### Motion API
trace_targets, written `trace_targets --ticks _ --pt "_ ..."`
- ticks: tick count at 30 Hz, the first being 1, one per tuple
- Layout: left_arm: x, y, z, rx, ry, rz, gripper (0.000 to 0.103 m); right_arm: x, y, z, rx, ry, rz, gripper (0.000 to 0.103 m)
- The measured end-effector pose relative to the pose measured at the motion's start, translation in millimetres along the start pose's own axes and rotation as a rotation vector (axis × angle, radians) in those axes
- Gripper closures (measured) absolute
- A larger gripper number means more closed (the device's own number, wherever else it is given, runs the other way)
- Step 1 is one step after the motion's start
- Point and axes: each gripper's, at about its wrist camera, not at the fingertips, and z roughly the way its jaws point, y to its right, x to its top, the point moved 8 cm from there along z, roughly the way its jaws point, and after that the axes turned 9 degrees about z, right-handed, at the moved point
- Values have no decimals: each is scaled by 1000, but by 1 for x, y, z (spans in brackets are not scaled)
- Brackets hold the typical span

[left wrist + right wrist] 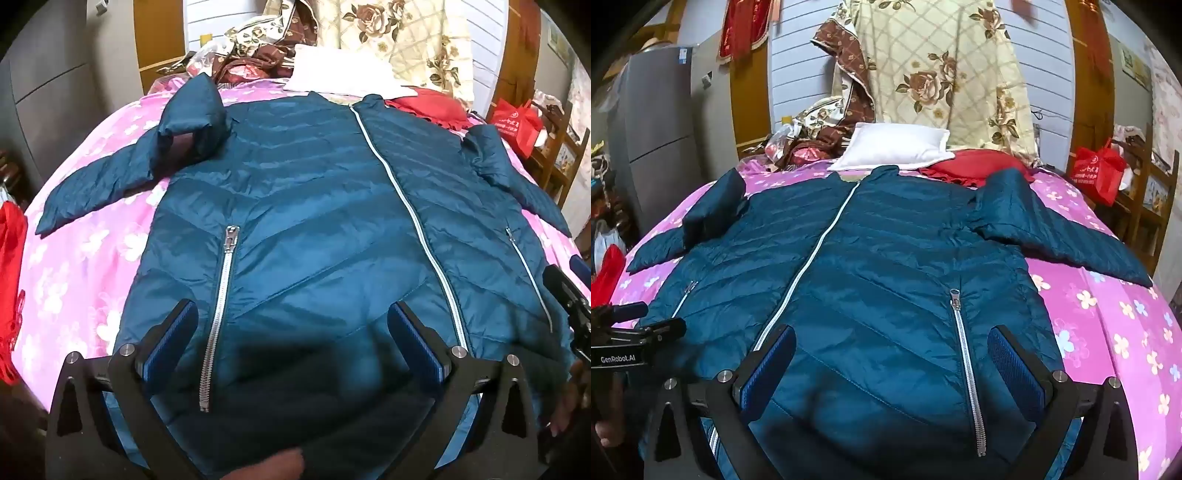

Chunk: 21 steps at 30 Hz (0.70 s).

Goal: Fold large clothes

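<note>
Claws: left gripper and right gripper both spread wide, nothing held, above the hem.
Bed: carries everything.
Jacket: flat, zipped, centred, hem at near edge.
Sleeves: splayed sideways; best folded inward first, pinched near cuffs.

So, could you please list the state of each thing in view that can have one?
Jacket: spread flat on the bed, unfolded, front zip closed.
Left sleeve: bent, its upper part bunched up.
Right sleeve: stretched out sideways.
Left gripper: open, empty.
Right gripper: open, empty.
</note>
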Motion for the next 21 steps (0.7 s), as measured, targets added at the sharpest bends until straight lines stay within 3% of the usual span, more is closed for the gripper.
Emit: trace_targets --ticks 21 --pt "4 -2 -4 5 20 14 0 5 11 -10 9 34 48 0"
